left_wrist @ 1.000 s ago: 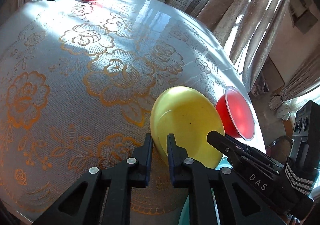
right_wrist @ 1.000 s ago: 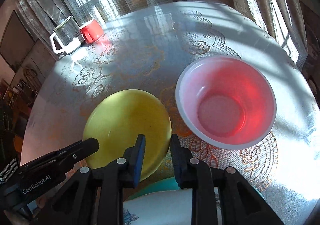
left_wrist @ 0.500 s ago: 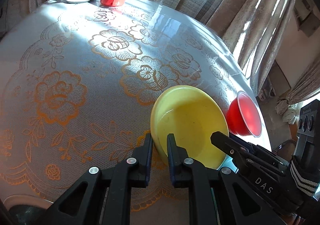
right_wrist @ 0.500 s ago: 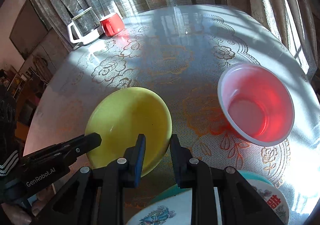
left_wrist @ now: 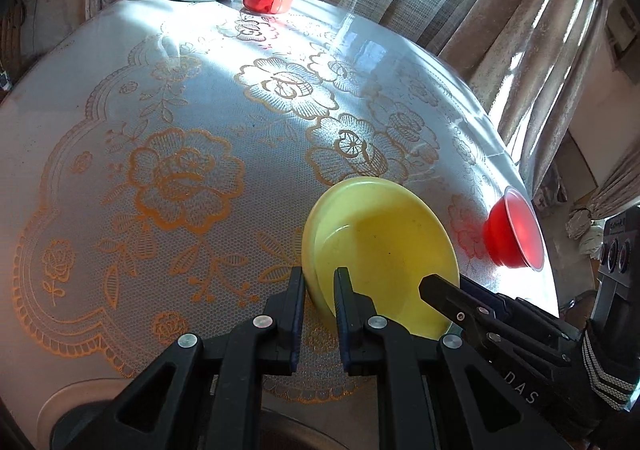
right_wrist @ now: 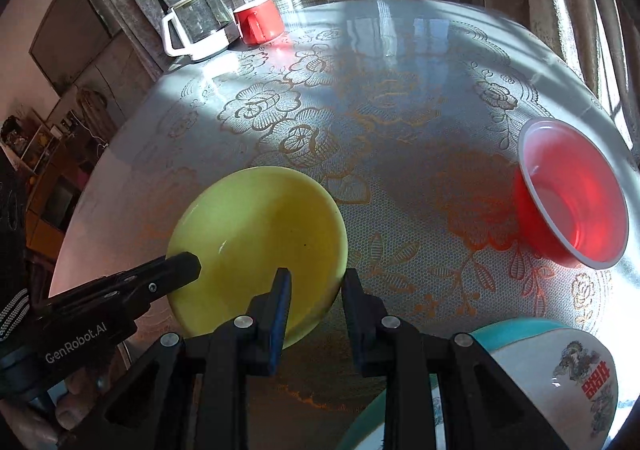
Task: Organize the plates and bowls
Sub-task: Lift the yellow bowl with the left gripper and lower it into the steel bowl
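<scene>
A yellow plate [left_wrist: 384,250] is held off the lace-covered table, gripped on opposite rims by both grippers. My left gripper [left_wrist: 318,290] is shut on its left rim. My right gripper [right_wrist: 316,286] is shut on its right rim, also seen in the right wrist view [right_wrist: 260,234]. A red translucent bowl [right_wrist: 572,193] stands on the table to the right; it also shows in the left wrist view [left_wrist: 514,234]. A white bowl with a teal outside and a dragon print [right_wrist: 560,378] sits below my right gripper.
A glass coffee pot [right_wrist: 200,25] and a red mug [right_wrist: 260,23] stand at the table's far edge by the curtains. A round white and dark object [left_wrist: 80,410] lies at the near left edge in the left wrist view.
Both grippers have lifted the yellow plate and drawn it back toward the near left. The red bowl has stayed in place and now appears farther right.
</scene>
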Motion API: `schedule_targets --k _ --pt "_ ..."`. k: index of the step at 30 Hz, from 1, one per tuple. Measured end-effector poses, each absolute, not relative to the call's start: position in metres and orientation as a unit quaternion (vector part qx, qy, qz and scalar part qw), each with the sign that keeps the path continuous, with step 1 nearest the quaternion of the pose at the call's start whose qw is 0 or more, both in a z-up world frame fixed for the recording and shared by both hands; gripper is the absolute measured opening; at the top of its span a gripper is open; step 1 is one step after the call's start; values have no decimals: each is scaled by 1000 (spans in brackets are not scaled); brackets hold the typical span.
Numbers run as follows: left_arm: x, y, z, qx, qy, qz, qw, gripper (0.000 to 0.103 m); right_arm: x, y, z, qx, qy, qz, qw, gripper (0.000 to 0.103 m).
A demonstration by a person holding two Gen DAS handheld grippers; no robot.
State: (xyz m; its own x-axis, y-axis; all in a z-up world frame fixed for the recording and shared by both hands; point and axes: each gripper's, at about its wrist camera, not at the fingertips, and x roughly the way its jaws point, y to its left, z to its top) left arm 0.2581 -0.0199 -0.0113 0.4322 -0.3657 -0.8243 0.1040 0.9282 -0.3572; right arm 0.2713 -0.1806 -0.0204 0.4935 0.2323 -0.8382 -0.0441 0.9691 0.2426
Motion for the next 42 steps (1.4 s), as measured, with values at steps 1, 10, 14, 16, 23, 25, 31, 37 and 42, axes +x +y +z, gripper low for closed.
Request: schedule_targets --k 1,10,14,16,23,25,31,37,42 --pt "257 -20 -10 -127 511 -142 838 14 270 -179 -20 93 496 81 859 27" --pt "233 -14 11 -121 468 -160 861 14 255 -180 -5 112 473 89 869 27" --pt "217 -10 21 -121 449 -170 869 14 241 -181 4 124 459 98 874 27" --pt "209 -8 26 -120 441 -171 873 14 233 -181 10 128 450 103 878 27" --pt "177 4 38 -126 422 -179 880 15 202 -177 28 139 421 121 888 27" --pt "169 7 40 -128 418 -181 881 15 193 -175 32 142 414 125 890 27" --pt "144 23 46 -138 408 -182 884 15 170 -164 39 146 401 139 894 27" --pt "118 55 48 -166 399 -171 886 15 153 -140 38 138 401 164 891 27" --pt "99 83 45 -180 394 -153 888 15 145 -114 32 130 407 191 884 27"
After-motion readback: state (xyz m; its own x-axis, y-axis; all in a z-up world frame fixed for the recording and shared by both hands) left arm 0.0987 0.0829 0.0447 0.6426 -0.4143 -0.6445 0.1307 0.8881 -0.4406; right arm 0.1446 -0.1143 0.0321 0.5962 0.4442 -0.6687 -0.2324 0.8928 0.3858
